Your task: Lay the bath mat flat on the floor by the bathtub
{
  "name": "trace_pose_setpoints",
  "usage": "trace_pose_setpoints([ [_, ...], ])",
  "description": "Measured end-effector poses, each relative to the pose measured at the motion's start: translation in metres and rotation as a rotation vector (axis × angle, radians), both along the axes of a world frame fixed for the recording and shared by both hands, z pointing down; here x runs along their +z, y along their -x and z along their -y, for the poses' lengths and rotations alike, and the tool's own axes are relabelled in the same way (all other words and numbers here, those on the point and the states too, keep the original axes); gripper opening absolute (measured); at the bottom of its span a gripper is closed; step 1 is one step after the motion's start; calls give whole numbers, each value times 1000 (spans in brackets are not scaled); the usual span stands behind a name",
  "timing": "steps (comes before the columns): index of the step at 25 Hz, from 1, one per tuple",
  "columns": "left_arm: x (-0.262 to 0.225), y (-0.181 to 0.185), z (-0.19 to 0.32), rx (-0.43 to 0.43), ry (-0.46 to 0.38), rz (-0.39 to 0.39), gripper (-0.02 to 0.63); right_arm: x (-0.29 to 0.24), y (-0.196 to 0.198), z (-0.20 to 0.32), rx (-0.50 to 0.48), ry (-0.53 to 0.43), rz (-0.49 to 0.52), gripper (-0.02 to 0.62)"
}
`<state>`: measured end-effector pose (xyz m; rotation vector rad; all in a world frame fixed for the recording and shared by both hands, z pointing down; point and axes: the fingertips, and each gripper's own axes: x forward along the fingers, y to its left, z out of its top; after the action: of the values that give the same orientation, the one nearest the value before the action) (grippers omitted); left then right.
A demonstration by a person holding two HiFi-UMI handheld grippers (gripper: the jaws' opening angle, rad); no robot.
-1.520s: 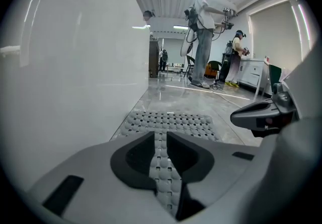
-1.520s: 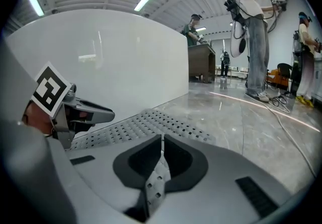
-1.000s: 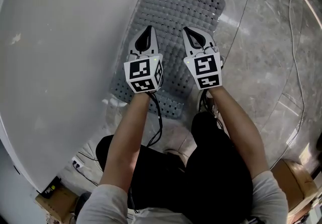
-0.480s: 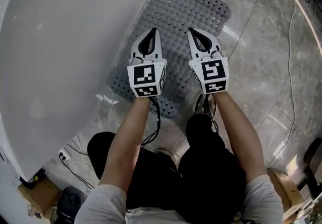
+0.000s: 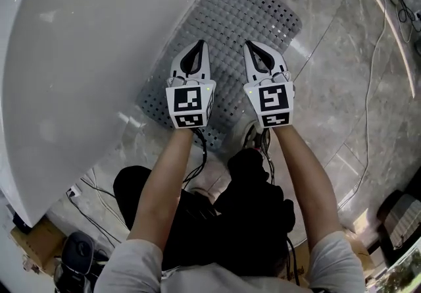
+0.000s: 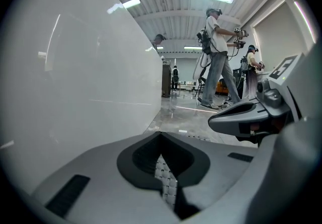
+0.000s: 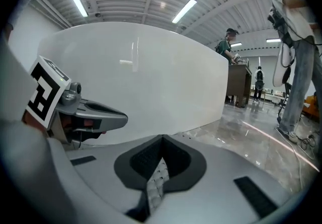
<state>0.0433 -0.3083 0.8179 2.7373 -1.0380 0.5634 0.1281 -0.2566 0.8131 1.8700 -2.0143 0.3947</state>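
Status: left gripper (image 5: 197, 46) and right gripper (image 5: 251, 46) held side by side, jaws of each pressed together, pinching nothing. Note the sliver of grid pattern low between the closed jaws in both gripper views; probably mat seen underneath rather than a held fold.

Location of mat (image 5: 260, 8): directly below the fingertips and running on ahead of them; spread flat on the floor (image 5: 342, 87); long edge to the left of the left fingers, alongside the tub (image 5: 85, 54); apart from both grippers.

Hazards from here:

1. Snagging; do not lower the shut tips into the holes beneath and ahead of the fingers; risk of hooking the mat and lifting or dragging it out of flat.
2. Sliding; avoid any sideways push from either pair of fingers; glossy floor, so risk of skewing the mat away from the tub.
3. Edge fold; avoid pushing leftward past the left fingers; risk of riding the long edge up the curved tub wall.
4. Scuffing; mind the shoe (image 5: 252, 135) behind the right fingers, just beside the near edge; risk of curling that edge with a step forward.
5. Trailing cable (image 5: 200, 147) behind the left fingers; keep clear of the near edge; risk of catching it on withdrawal.
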Motion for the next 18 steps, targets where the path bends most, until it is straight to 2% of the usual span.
trace_pose_setpoints([
  [8,-48,-9,-5,-36,121,51,11,-56,-6,5,-112,132,8,5],
  [13,-101,-10,0,4,143,83,11,-106,-3,23,-168,190,6,5],
  [18,-143,16,3,-110,218,80,11,-154,8,30,-187,226,26,5],
])
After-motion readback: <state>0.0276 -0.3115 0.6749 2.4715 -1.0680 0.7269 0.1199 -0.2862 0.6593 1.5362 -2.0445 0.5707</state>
